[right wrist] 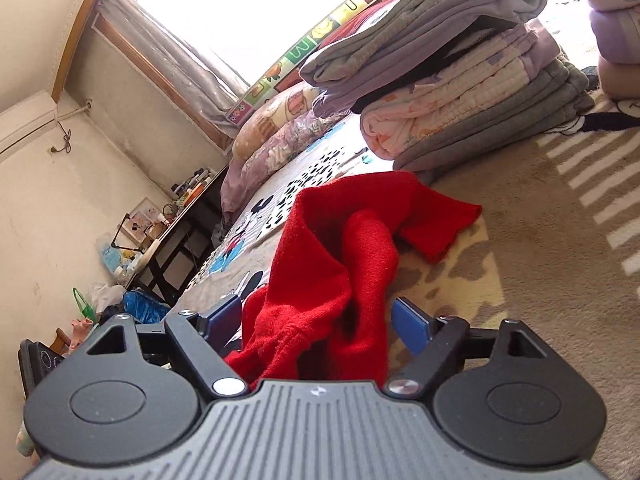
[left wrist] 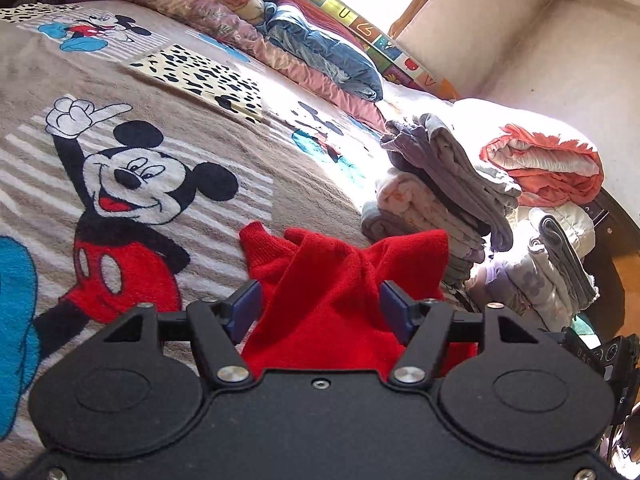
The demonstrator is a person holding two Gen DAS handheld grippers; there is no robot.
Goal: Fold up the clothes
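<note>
A red knitted garment [left wrist: 332, 280] lies crumpled on the cartoon-mouse blanket [left wrist: 168, 92] that covers the bed. My left gripper [left wrist: 320, 308] is open, its blue pads [left wrist: 246, 304] spread wide on either side of the bunched red cloth. In the right wrist view the same red garment [right wrist: 340, 264] rises in folds between the two fingers, one loose end reaching toward the folded stack. My right gripper [right wrist: 318, 320] is also open, with the blue pads [right wrist: 412, 324] set well apart around the cloth. The garment's near part is hidden under both gripper bodies.
A stack of folded grey, lilac and pink clothes [left wrist: 432, 184] [right wrist: 460, 84] stands just beyond the garment. A coral-and-white bundle [left wrist: 548, 164] and more folded items lie at the bed's edge. Pillows [left wrist: 224, 12] line the far side. A cluttered desk [right wrist: 168, 232] stands by the wall.
</note>
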